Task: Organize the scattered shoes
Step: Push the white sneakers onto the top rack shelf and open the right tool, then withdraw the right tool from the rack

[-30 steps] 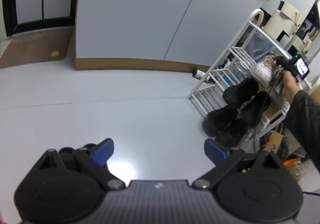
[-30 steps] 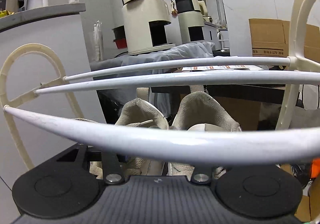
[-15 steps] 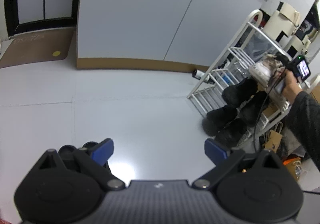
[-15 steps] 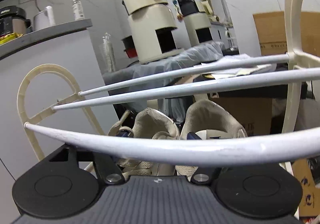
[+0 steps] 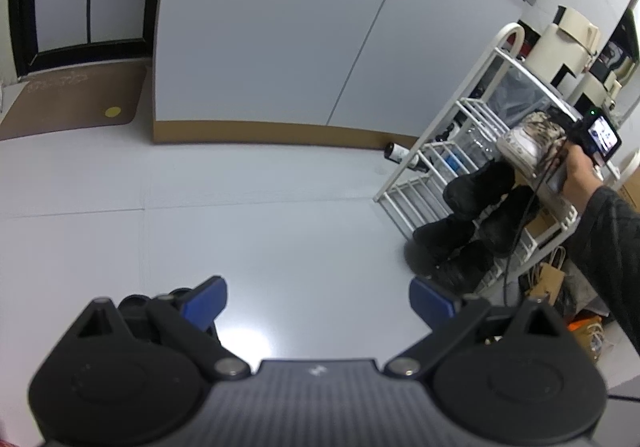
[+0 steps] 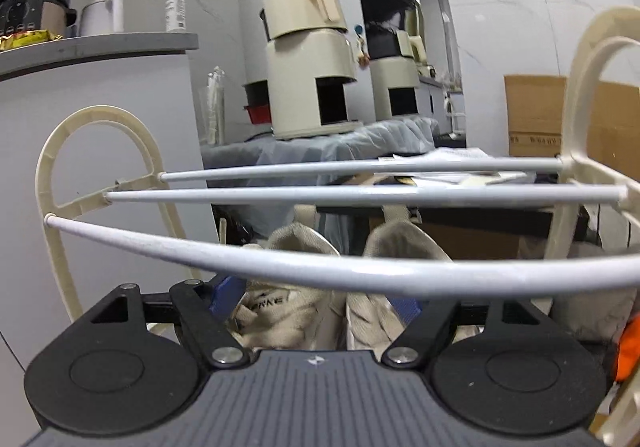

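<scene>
My left fingers (image 5: 318,301) stood wide apart over the bare white floor (image 5: 248,215), blue pads holding nothing. My right fingers (image 6: 316,297) were spread wide too, one blue pad on each outer side of the pair of beige sneakers (image 6: 340,275); whether the pads touched the cloth I could not tell. The sneakers sat side by side, heels toward the camera, on a tier of the white shoe rack (image 6: 312,267), under its top rails, which crossed the right wrist view from nine o'clock to three o'clock. In the left wrist view the rack (image 5: 460,135) stood at about two o'clock by the grey cabinet (image 5: 280,27), with the sneakers (image 5: 528,139) on an upper tier and my hand (image 5: 580,175) holding the right device just behind them. Black shoes (image 5: 476,187) sat on the lower tiers, more black ones (image 5: 444,235) at the foot of the rack. A cream appliance (image 6: 308,67) stood on a covered surface (image 6: 320,143) beyond the rack at twelve o'clock
</scene>
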`<state>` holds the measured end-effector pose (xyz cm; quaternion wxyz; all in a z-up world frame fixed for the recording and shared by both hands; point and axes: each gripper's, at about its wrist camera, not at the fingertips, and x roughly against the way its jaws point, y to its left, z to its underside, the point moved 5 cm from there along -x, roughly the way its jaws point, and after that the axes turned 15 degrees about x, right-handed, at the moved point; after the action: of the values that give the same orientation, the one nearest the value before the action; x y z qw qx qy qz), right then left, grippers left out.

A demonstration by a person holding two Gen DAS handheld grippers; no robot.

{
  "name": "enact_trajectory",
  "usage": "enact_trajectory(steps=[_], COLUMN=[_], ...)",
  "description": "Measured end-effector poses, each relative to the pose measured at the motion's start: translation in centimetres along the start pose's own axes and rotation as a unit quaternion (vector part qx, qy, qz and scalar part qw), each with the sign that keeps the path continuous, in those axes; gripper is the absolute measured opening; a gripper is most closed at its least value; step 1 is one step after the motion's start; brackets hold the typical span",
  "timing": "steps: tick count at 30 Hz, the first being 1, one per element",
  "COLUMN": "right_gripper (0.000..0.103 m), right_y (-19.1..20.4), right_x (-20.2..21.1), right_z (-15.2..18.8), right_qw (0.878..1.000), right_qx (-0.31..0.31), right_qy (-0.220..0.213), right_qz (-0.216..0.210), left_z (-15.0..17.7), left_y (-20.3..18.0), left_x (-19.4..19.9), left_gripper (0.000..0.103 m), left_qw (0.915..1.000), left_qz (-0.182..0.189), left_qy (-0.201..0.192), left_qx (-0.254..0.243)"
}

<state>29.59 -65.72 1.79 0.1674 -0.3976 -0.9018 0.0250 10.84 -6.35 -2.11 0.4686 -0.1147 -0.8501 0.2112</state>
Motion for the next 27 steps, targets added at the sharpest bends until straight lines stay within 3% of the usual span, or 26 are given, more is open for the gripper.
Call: enact_trajectory(steps=[5, 13, 21, 27], right_gripper=[0.081, 0.085, 0.086, 0.086], right_y=[-0.2, -0.4, -0.3, -0.3], right_x=[1.7, 6.0, 12.7, 17.6], right_z=[0.5, 0.0, -2.1, -2.8], right_qw=[1.0, 0.998, 0.998, 0.997], right_qx=[-0.008, -0.047, -0.032, -0.028], right_qy=[0.022, 0.047, 0.039, 0.041], right_qz=[-0.007, -0.016, -0.033, -0.061], left_z=[-0.1, 1.2, 1.9, 3.1], left_y=[0.4, 1.7, 1.8, 2.3], left_x=[-0.1, -1.0, -1.2, -1.7], left_gripper=[0.099, 0.099, 0.099, 0.099], left_qw=[0.9997, 0.9984, 0.9971, 0.994], left_qz=[-0.023, -0.037, -0.053, -0.085], left_qy=[-0.006, 0.033, 0.038, 0.047], left_qx=[-0.003, 0.027, 0.04, 0.048])
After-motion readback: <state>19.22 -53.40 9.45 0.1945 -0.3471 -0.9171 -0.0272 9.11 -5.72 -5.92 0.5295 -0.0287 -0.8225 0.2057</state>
